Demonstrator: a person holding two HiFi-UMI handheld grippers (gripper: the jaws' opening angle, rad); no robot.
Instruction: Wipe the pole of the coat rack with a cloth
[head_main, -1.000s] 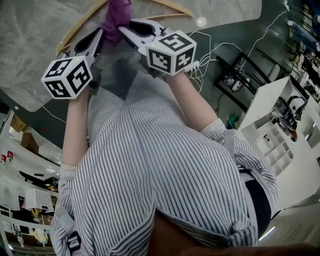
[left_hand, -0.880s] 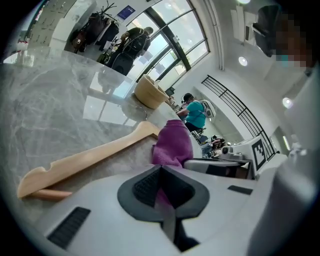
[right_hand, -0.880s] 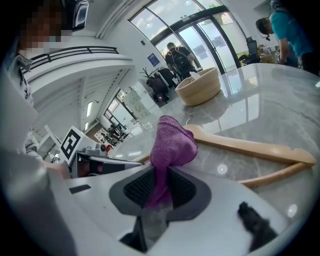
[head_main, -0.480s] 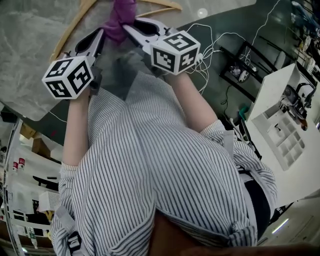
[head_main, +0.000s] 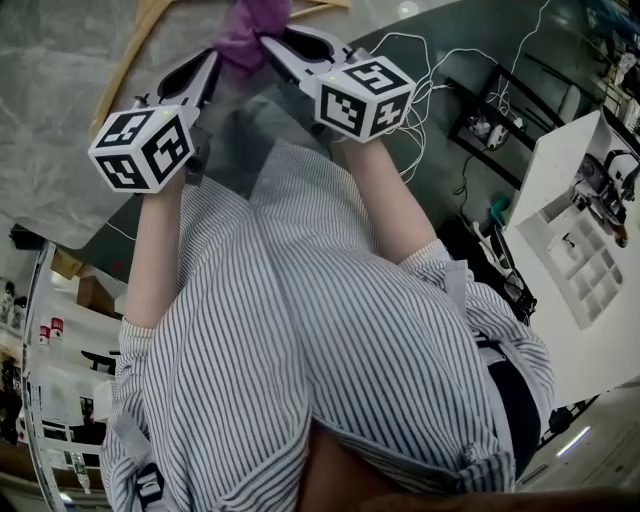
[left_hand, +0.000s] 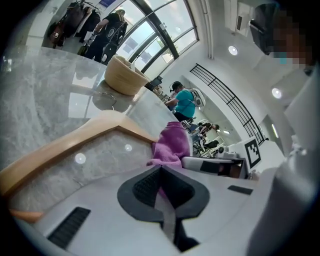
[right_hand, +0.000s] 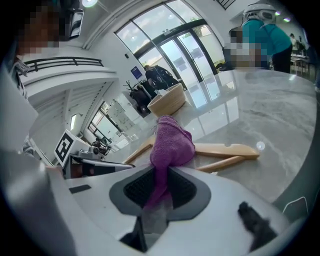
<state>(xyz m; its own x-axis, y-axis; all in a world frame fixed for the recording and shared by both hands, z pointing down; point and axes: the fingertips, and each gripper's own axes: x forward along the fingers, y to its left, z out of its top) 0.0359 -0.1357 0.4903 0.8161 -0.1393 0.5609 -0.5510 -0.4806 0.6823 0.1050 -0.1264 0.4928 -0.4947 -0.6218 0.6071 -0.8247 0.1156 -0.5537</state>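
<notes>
Purple cloth (head_main: 247, 35), bunched: left gripper (head_main: 213, 58) and right gripper (head_main: 270, 45) each clamped tight on it (likely readied for two-handed wiping).

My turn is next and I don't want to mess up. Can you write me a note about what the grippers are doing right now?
Left gripper: shut on one end of the purple cloth.
Right gripper: shut on the cloth too.
The cloth is bunched between them, up against the wooden pole of the coat rack.
Done: the cloth is held at the pole.
Left: wiping along the pole. How much is already wiped cannot be told.
</notes>
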